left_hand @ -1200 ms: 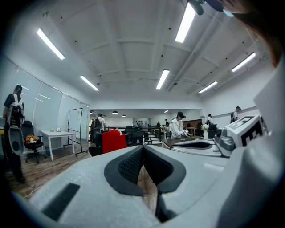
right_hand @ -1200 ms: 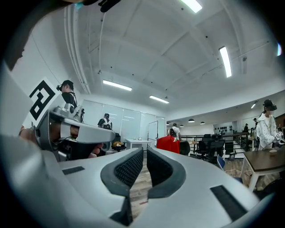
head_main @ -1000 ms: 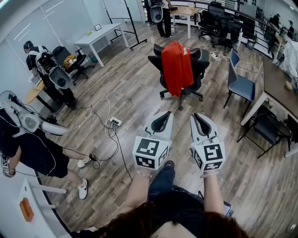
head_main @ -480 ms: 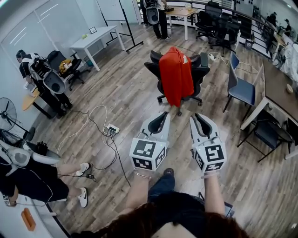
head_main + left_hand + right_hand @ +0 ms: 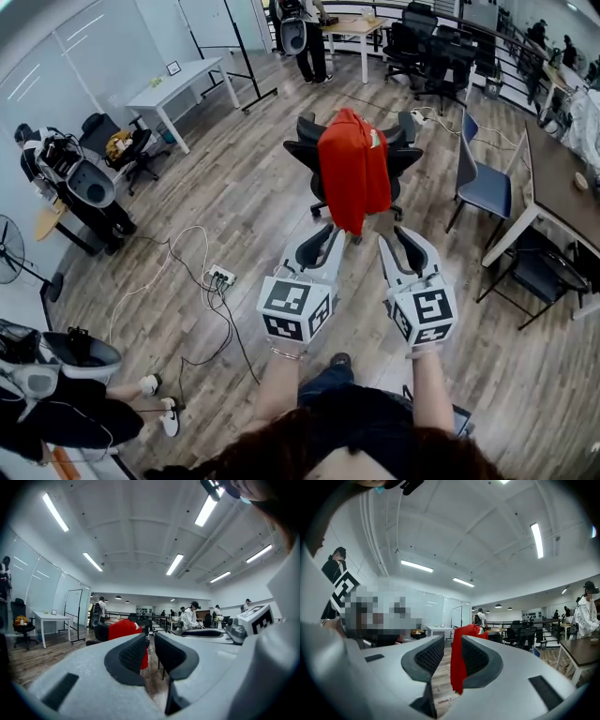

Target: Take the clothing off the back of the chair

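Wooden office floor (image 5: 234,216) lay before us; the red cloth garment (image 5: 353,169) hung on the far black swivel chair (image 5: 305,155). Our left gripper (image 5: 323,239) and right gripper (image 5: 401,242), jaws just opening, held nothing. A sideways pull could roll the chair.

Grey wood-plank floor (image 5: 253,202) runs through an open office — a white table (image 5: 178,86) by the glass wall (image 5: 56,66), a blue chair (image 5: 483,186) at the right, strip lights (image 5: 174,564) overhead.
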`<state>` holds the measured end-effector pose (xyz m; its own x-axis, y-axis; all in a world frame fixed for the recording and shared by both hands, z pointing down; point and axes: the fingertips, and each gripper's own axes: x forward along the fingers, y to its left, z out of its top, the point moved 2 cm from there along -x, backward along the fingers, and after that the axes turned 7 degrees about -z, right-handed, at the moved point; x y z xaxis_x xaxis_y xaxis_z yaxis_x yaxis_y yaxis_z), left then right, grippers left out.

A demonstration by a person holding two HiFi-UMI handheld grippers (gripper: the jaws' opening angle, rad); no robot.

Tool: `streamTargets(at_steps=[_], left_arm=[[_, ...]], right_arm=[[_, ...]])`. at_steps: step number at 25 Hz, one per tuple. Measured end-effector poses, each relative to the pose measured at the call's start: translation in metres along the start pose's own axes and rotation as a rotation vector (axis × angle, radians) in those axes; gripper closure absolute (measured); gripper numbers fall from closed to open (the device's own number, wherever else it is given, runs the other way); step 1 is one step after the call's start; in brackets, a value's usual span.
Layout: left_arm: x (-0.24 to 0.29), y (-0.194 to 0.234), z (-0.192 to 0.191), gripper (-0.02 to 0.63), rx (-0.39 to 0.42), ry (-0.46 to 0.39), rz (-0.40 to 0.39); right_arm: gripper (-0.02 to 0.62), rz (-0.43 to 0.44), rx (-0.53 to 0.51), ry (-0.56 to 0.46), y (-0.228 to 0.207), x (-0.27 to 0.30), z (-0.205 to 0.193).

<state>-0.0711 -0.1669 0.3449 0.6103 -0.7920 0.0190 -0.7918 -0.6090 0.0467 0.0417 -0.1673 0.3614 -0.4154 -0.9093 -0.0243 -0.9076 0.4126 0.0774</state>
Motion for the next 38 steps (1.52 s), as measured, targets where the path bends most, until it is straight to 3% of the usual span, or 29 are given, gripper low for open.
streamTargets(at_steps=[17,38], left_arm=[[0.055,0.074,-0.008,0.432,-0.078,0.042,-0.105],[0.138,0.138,-0.026,0.331,-0.175,0.097,-0.095]], right_arm=[[0.430,-0.052,-0.001,0.020,-0.021,0.085,-0.003],[0.341,-0.026,0.048,0.064,-0.076,0.173,-0.028]])
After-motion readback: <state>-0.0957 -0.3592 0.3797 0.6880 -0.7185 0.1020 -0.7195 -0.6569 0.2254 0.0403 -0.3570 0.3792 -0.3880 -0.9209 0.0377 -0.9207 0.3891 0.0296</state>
